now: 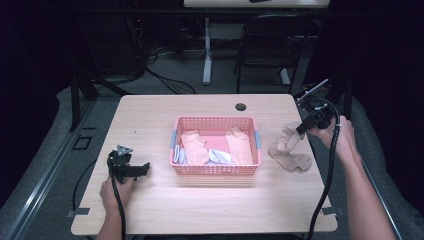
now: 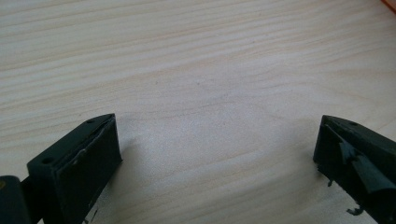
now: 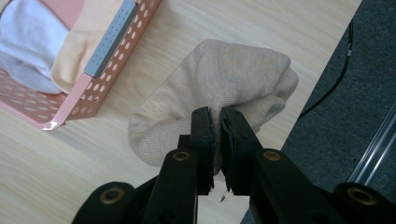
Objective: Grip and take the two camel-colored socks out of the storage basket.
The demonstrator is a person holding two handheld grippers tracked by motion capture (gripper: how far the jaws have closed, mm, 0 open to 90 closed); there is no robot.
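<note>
Hanging from the right gripper (image 1: 301, 128), a beige sock (image 1: 290, 149) is pinched by its upper part between the nearly closed jaws while its lower end rests on the wooden table (image 1: 200, 210) near the right edge, just beside the pink perforated basket (image 1: 216, 170). The basket sits mid-table and holds peach socks (image 1: 194, 146) and a white sock (image 1: 219, 156). In the right gripper view the sock (image 3: 219, 88) bulges around the jaws, with the basket's corner (image 3: 100, 84) at upper left. The right hand (image 1: 337, 137) is raised above the table edge. Well apart, the left gripper (image 1: 142, 169) lies low on bare table, jaws spread wide and empty, the left hand (image 1: 116, 192) behind it.
</note>
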